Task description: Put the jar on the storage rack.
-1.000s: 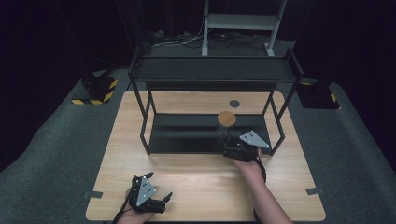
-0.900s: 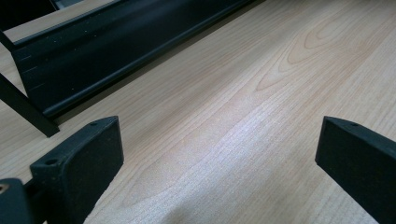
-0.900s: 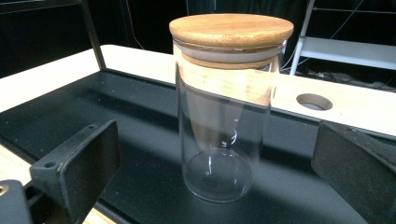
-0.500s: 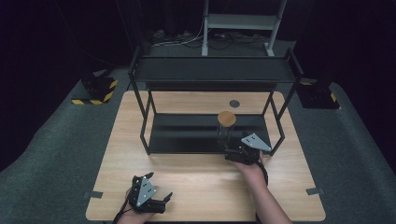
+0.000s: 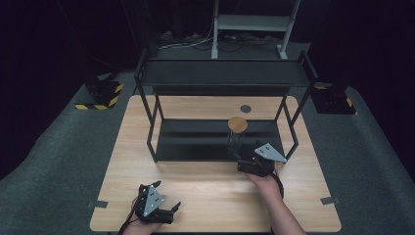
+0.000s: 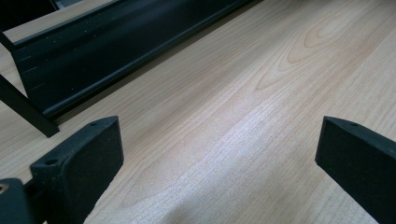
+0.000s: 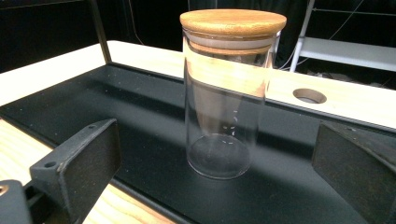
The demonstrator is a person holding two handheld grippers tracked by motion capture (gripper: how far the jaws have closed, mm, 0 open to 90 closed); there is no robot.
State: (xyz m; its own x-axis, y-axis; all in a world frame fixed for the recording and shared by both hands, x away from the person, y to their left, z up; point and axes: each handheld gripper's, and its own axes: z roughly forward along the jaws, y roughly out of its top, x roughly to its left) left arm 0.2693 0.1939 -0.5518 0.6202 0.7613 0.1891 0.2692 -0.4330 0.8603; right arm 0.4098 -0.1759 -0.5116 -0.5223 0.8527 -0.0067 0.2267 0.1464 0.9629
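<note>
My right gripper point(image 5: 255, 165) hangs with its jaws spread wide, and the glass jar point(image 7: 227, 98) stands upright straight ahead of it, between the jaws' lines but apart from both, on the rack's lower shelf point(image 7: 116, 107). I judge the jar placed and the grasp over, or not begun; I cannot tell which. My left gripper point(image 5: 155, 208) is wide too, nothing in it, low over the counter point(image 6: 243, 107). One jar, one wooden lid point(image 7: 233, 20), one rack, two grippers.

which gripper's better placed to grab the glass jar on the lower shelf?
Right. The right gripper sits open just before the jar, its fingers either side. The left gripper rests far off.
</note>
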